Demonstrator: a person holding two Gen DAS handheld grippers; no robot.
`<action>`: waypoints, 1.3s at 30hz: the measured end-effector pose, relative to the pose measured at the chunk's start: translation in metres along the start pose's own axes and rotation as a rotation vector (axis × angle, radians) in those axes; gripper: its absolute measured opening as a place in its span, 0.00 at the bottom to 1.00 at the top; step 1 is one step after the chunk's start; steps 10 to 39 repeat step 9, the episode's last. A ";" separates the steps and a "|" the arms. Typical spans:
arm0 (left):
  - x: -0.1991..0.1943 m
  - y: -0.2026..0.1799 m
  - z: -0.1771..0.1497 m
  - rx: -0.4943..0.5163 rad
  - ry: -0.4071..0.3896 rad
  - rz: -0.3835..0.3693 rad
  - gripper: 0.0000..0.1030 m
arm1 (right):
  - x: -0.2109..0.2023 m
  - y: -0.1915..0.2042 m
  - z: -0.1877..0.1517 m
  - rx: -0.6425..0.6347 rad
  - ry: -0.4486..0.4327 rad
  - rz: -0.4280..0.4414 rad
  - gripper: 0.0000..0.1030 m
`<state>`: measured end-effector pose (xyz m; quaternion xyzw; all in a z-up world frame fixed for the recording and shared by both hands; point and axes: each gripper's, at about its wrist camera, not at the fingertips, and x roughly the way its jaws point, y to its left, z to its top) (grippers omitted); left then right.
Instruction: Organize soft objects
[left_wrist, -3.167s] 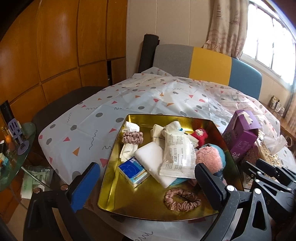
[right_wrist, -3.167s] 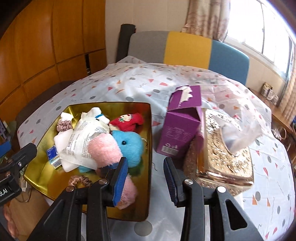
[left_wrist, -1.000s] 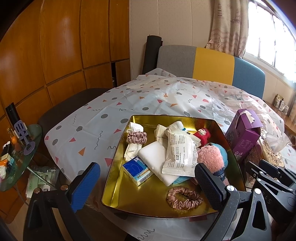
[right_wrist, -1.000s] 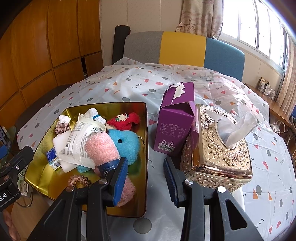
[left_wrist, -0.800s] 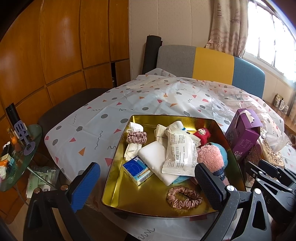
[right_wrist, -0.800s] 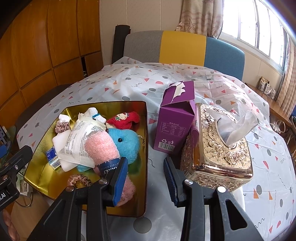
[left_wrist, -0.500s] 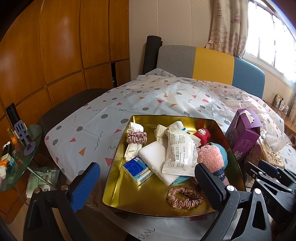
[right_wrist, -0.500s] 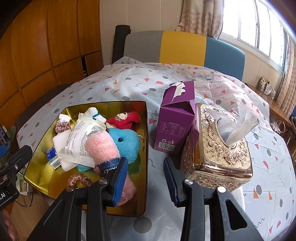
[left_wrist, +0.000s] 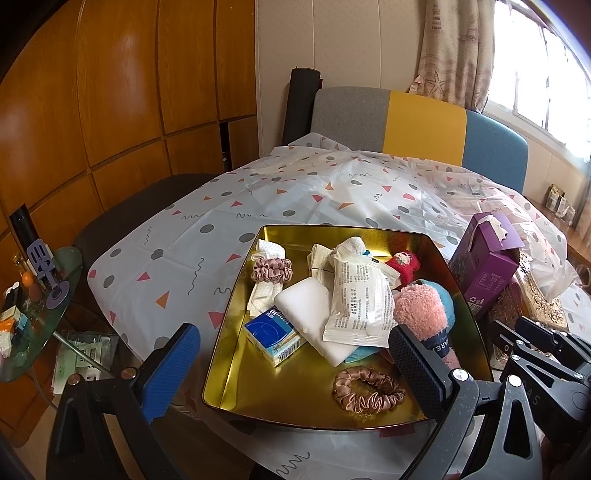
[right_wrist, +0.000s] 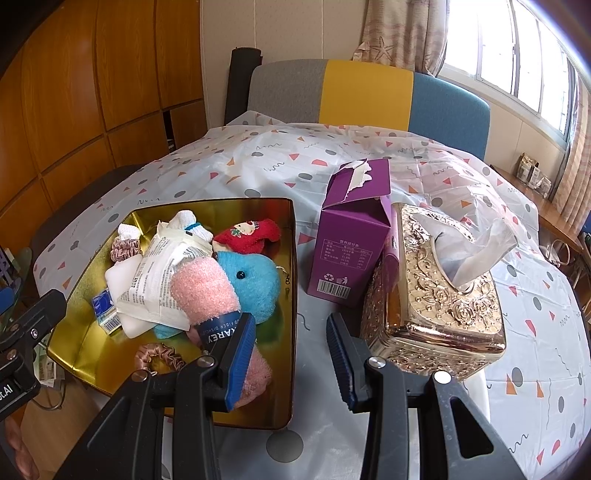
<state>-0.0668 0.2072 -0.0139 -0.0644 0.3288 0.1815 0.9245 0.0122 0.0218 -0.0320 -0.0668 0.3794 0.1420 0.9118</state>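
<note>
On the patterned tablecloth (left_wrist: 207, 236), the left wrist view shows a gold tray (left_wrist: 236, 362) heaped with soft items, the left gripper (left_wrist: 295, 365) spread wide above its near edge. From the right wrist, the right gripper (right_wrist: 291, 341), jaws apart and empty, hovers between the pink plush roll (right_wrist: 203, 291) and gold tissue box (right_wrist: 443, 295).

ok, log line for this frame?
left gripper: open, empty | right gripper: open, empty | gold metal tray: full, nothing removed | pink fuzzy sock roll: nearest right fingers

Bright sun pours in through the window (right_wrist: 524, 55), washing it white. The gold tray (left_wrist: 266, 369) shines. Picture edges bend and go dark.
</note>
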 end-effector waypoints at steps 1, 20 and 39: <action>-0.001 0.000 -0.001 0.002 -0.008 0.004 1.00 | 0.000 0.000 0.000 0.000 -0.001 0.000 0.39; 0.002 0.004 -0.002 -0.014 0.001 -0.022 0.96 | -0.001 -0.001 0.000 0.004 -0.010 0.005 0.39; 0.002 0.004 -0.002 -0.014 0.001 -0.022 0.96 | -0.001 -0.001 0.000 0.004 -0.010 0.005 0.39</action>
